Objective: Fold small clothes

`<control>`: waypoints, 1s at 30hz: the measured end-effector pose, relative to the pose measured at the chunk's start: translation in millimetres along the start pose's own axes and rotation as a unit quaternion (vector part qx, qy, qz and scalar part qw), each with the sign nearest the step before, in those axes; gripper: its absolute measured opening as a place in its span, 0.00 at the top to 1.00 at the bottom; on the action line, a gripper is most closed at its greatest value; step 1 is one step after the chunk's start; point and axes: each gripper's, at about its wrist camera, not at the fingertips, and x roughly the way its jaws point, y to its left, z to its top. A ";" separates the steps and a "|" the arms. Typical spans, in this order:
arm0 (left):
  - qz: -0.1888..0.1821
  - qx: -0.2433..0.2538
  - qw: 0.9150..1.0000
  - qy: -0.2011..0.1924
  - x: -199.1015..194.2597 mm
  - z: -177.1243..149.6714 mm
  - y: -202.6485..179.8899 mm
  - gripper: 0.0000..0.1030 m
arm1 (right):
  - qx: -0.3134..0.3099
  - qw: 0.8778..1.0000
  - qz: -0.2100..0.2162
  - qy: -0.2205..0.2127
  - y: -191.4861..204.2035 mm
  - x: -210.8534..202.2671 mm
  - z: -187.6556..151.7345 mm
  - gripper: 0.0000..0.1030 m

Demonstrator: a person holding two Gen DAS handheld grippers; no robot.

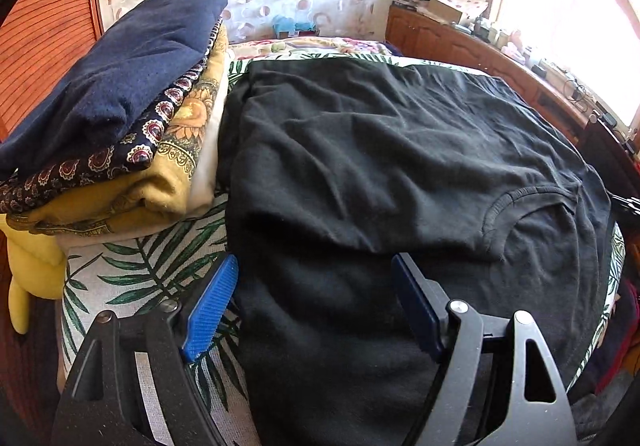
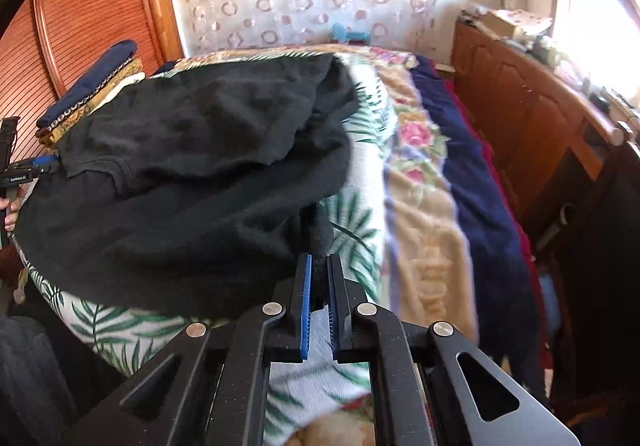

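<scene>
Black shirt (image 1: pixel 380 150) on bed, right hand-held gripper (image 2: pixel 319 266) pinching its edge; left hand-held gripper (image 1: pixel 316 270) agape

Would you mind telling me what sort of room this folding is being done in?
Most likely a bedroom: the black T-shirt lies on a bed with a palm-leaf sheet, a floral blanket beside it, and a cluttered wooden dresser under a bright window.
</scene>
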 end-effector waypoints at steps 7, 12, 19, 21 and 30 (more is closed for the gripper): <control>0.019 0.018 1.000 0.008 3.8 -0.2 -5.9 0.20 | 0.023 1.000 -0.007 0.005 -0.3 -32.8 -24.2 0.93; 0.020 0.019 1.000 0.008 3.4 0.2 -6.3 0.20 | 0.022 0.999 -0.023 -0.014 13.7 -30.3 -19.5 0.91; 0.019 0.018 1.000 0.007 3.3 -0.2 -6.5 0.20 | 0.009 0.998 -0.023 -0.053 41.3 -22.9 -1.9 0.46; 0.019 0.019 1.000 0.007 3.2 -0.3 -6.6 0.20 | 0.004 0.999 -0.020 -0.050 48.3 -13.1 6.3 0.46; 0.019 0.019 1.000 0.007 3.1 -0.4 -6.7 0.20 | 0.026 1.000 0.007 -0.009 55.4 50.1 46.3 0.46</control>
